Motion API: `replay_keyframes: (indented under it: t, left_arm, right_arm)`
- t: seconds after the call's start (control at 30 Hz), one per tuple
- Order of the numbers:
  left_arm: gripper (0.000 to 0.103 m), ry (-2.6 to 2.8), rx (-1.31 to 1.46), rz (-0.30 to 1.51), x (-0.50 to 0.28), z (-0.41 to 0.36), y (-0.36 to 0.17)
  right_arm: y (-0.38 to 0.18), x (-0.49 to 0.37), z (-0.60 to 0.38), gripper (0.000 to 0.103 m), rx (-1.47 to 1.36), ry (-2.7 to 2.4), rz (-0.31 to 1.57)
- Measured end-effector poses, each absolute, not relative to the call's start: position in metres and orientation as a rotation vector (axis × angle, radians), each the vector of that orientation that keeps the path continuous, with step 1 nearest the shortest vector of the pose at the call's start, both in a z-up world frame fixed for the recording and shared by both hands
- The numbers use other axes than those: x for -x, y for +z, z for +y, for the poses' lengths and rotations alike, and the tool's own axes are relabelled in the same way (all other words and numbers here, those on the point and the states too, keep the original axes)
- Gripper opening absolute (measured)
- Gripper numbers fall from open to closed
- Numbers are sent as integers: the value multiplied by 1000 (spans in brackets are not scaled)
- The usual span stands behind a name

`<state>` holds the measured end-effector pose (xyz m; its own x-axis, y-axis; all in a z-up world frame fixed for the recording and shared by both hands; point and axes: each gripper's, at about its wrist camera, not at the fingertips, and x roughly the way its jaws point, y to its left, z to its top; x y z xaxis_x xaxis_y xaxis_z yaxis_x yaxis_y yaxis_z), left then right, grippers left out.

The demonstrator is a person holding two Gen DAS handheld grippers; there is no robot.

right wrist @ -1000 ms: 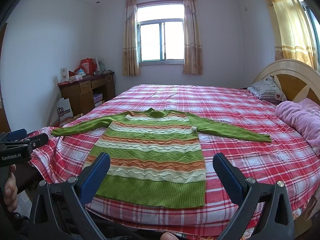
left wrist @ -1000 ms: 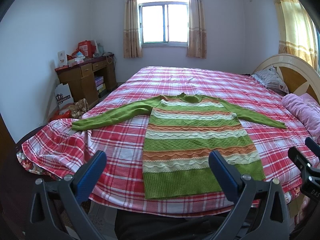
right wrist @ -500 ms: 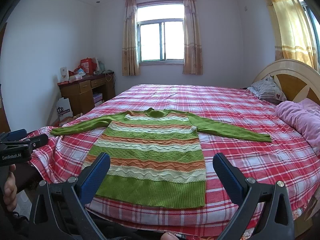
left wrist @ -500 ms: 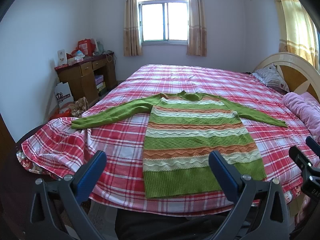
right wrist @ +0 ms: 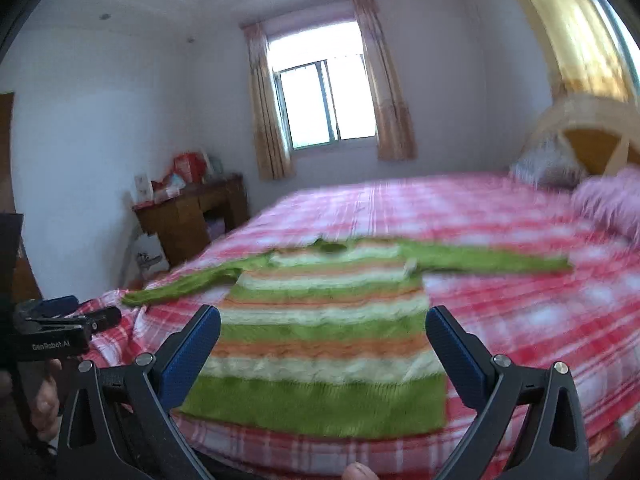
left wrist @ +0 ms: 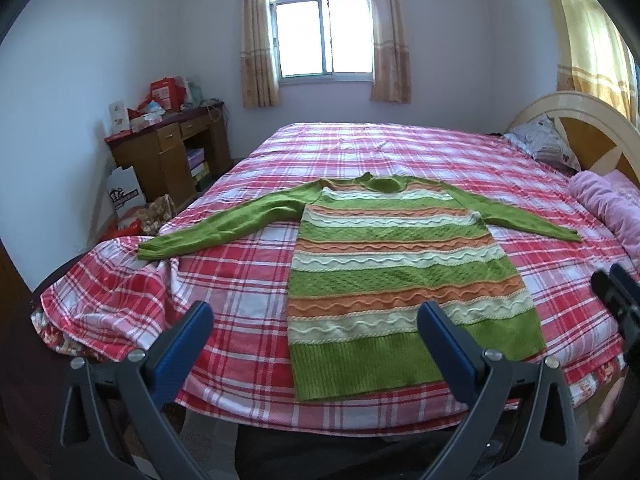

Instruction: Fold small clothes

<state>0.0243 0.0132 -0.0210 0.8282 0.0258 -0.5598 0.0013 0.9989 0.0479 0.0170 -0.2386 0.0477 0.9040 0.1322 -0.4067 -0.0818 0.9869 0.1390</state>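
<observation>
A green, orange and cream striped sweater (left wrist: pixel 400 276) lies flat on the red plaid bed (left wrist: pixel 240 280), both sleeves spread out, hem toward me. It also shows, blurred, in the right wrist view (right wrist: pixel 324 332). My left gripper (left wrist: pixel 314 332) is open and empty, held before the bed's near edge, left of the hem. My right gripper (right wrist: pixel 322 344) is open and empty, in front of the hem. The right gripper's body (left wrist: pixel 618 300) shows at the right edge of the left wrist view; the left gripper's body (right wrist: pixel 52 332) shows at the left of the right wrist view.
A wooden desk (left wrist: pixel 172 152) with boxes stands by the left wall. A pink blanket (left wrist: pixel 608 204), a pillow (left wrist: pixel 540 144) and the headboard (left wrist: pixel 592 128) are at the right. A window (left wrist: pixel 324 36) with curtains is behind the bed.
My right gripper has moved in toward the bed and tilted, so its view is blurred and the sweater looks closer. My left gripper has edged slightly closer to the bed.
</observation>
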Motion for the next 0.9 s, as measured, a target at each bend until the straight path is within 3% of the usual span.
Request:
replay_keyframes:
  t: [0.27, 0.9]
  left_arm:
    - [103, 47, -90, 641, -76, 12, -40]
    - [103, 117, -189, 670, -220, -13, -83]
  right_arm:
    - [16, -60, -266, 102, -74, 73, 550]
    - [-35, -179, -432, 102, -317, -217, 671]
